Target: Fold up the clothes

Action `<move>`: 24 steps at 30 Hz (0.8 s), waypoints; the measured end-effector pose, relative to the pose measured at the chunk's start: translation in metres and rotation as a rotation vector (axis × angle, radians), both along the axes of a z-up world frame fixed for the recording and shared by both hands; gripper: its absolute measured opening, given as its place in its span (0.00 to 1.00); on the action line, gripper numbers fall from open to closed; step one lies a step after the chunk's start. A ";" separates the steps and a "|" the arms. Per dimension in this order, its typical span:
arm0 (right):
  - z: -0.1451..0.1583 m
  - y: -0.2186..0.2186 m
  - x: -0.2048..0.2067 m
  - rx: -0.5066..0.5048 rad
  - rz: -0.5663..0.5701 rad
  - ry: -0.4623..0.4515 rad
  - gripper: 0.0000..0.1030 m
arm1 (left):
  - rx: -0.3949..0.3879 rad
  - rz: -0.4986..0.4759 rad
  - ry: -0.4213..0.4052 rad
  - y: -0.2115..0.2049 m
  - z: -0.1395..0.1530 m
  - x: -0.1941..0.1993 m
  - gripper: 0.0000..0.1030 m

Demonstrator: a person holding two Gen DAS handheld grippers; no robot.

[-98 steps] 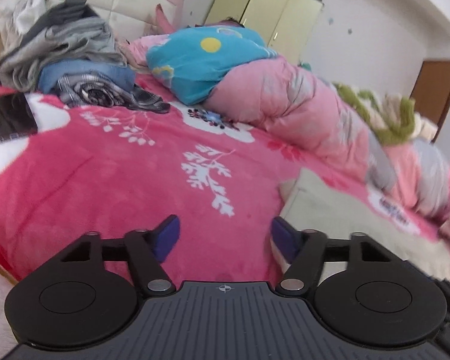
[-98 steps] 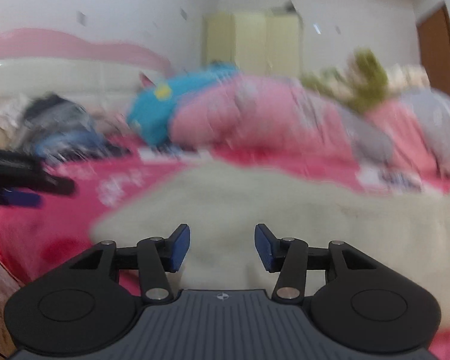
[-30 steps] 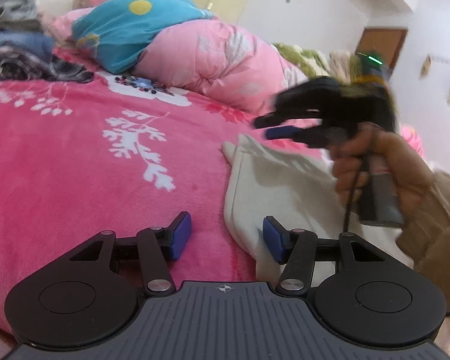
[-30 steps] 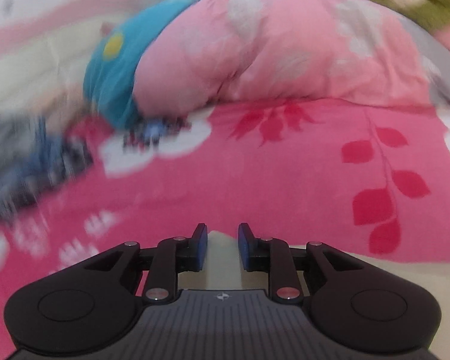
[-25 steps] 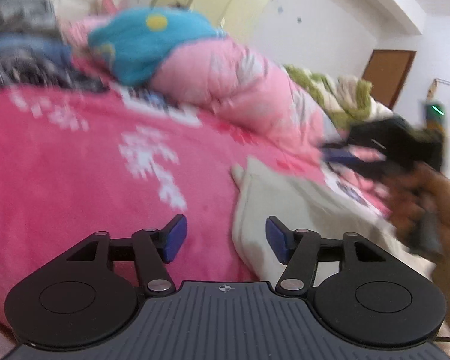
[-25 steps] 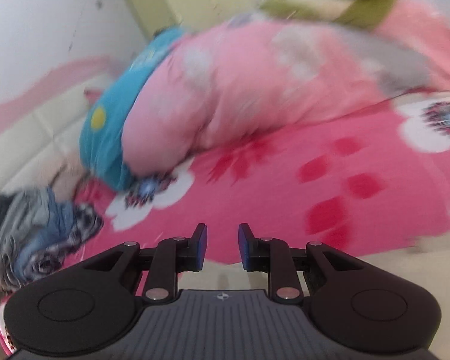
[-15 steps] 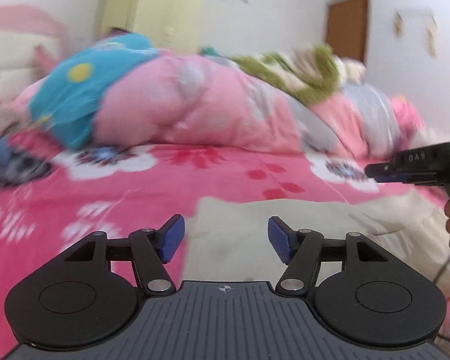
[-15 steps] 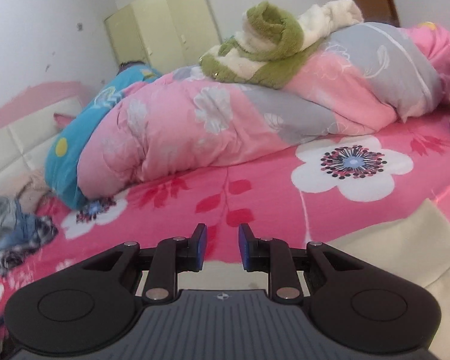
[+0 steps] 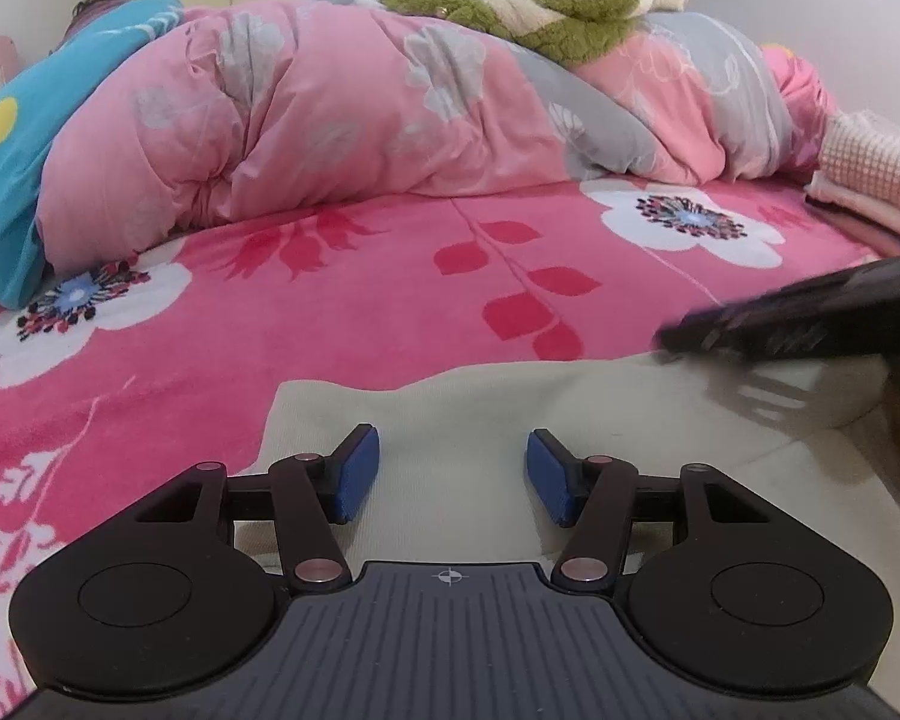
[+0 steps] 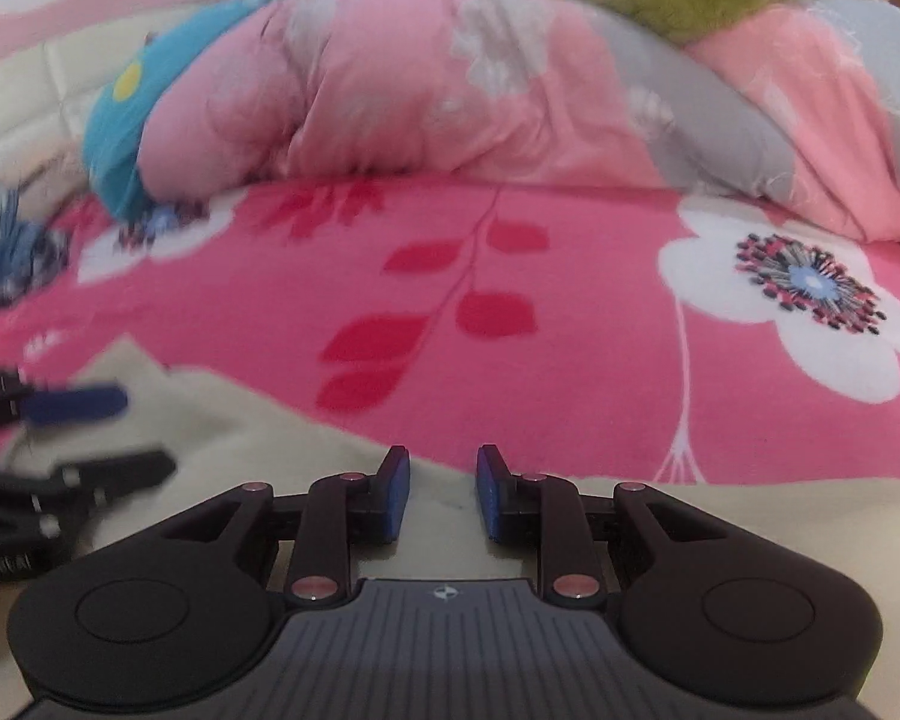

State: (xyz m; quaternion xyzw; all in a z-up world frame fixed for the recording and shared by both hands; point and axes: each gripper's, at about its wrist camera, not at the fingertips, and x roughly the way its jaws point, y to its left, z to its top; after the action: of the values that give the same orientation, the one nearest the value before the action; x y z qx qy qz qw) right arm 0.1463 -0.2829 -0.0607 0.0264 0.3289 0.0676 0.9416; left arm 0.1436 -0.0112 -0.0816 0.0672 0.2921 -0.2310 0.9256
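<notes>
A cream garment lies flat on the pink floral bed cover. My left gripper hovers over its near left part, close to the left edge; its jaws are closing, and the blue pads stand wide apart, pressing on nothing. In the right wrist view the same left gripper shows blurred at the left. My right gripper sits low over the garment's far edge with a narrow gap and nothing pinched. It appears blurred at the right as the right gripper, casting a shadow on the cloth.
A rolled pink and grey quilt runs along the back of the bed, with a green and cream fleece on top. A blue pillow lies at the back left, and a checked pink blanket at the right. Loose clothes are piled far left.
Both grippers have swung rightward across the bed. The left one now sits level over the cream garment instead of beside its edge. The right one has come down lower over the cloth.
</notes>
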 end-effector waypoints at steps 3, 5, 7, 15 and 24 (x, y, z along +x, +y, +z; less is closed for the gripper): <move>0.025 -0.027 -0.030 0.022 -0.125 -0.137 0.36 | 0.003 0.000 -0.001 -0.002 0.001 0.000 0.55; 0.039 -0.055 -0.046 0.097 -0.219 -0.181 0.39 | 0.004 0.000 -0.002 -0.003 0.001 0.000 0.55; 0.043 -0.082 -0.054 0.207 -0.254 -0.142 0.40 | 0.003 0.000 -0.001 -0.003 0.001 0.001 0.55; 0.055 -0.125 -0.051 0.413 -0.232 0.088 0.47 | -0.013 0.001 0.005 0.000 0.001 0.001 0.56; 0.051 -0.031 -0.024 -0.332 0.492 0.218 0.47 | -0.050 -0.021 0.031 0.005 0.003 0.006 0.59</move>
State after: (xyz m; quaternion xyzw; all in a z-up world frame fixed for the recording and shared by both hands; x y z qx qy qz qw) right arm 0.1226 -0.3139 -0.0092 -0.2007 0.4309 0.2355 0.8477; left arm 0.1492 -0.0058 -0.0790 0.0435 0.2999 -0.2491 0.9198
